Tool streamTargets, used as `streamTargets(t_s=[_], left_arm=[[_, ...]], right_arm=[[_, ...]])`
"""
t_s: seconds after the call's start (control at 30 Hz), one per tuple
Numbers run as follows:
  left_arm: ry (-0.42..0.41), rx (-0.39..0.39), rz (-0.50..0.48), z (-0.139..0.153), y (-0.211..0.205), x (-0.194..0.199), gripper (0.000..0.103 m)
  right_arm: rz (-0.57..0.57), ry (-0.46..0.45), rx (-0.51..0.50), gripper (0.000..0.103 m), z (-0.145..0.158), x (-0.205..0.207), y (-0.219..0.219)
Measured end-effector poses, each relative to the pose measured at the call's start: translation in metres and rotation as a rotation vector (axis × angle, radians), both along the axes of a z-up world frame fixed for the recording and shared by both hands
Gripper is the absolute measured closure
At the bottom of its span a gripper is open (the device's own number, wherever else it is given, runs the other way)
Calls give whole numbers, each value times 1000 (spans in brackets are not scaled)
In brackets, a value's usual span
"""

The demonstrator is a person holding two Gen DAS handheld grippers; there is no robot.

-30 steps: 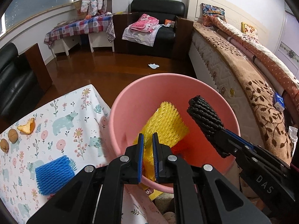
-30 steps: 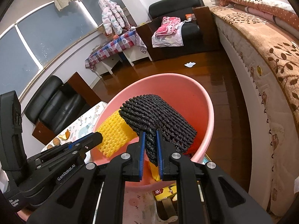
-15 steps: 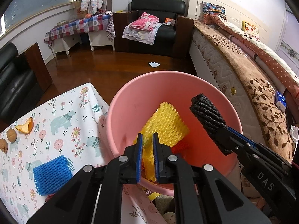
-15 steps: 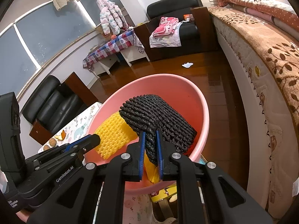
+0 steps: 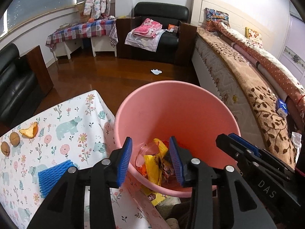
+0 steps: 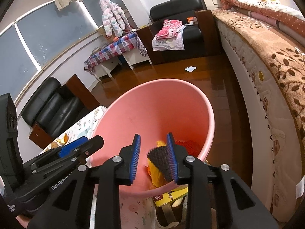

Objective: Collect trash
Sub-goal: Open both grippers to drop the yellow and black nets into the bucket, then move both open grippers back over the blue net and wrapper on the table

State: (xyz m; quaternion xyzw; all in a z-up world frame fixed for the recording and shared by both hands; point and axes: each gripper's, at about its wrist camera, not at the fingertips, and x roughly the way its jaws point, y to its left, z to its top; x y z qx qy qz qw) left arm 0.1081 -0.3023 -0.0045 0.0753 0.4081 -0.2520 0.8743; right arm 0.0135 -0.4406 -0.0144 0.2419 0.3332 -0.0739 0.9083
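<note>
Half a second before, both grippers had been clenched on foam nets above the pink bucket (image 5: 225,112). Now the left gripper (image 5: 150,158) stood released, its blue pads well apart with nothing between them, and the yellow net it had carried was gone from its grasp. A yellow scrap lay among the wrappers (image 5: 154,164) at the bottom of the bucket, though whether that was the net or a plastic bag could not be told.

The right gripper (image 6: 153,157) had also spread its jaws. The black net (image 6: 160,162) was no longer pinched; it sat just against the inner face of the right-hand pad, over the bucket's mouth (falling or merely clinging to the ribbing, the picture did not settle).

So two pieces of trash were judged delivered, or nearly so. On the flowered tablecloth (image 5: 72,118) beside the bucket the blue net (image 5: 55,177) remained, with the orange peel (image 5: 29,130) and the two walnuts (image 5: 9,143) farther along near the edge. Those looked like the work left, the blue net being nearest to the left gripper.
</note>
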Motion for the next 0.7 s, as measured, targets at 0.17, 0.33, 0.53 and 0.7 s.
streamTargets(t_s=[0.17, 0.33, 0.53, 0.7], left_arm=[[-17, -26, 0, 10, 13, -11, 59], [-28, -44, 0, 18, 37, -24, 59], [-51, -57, 7, 26, 80, -47, 59], [-39, -71, 48, 22, 123, -67, 59]], right_arm=[[15, -24, -16, 74, 13, -9, 11], [37, -47, -32, 74, 25, -23, 27], [92, -55, -43, 74, 33, -37, 57], [142, -36, -15, 74, 32, -45, 85]])
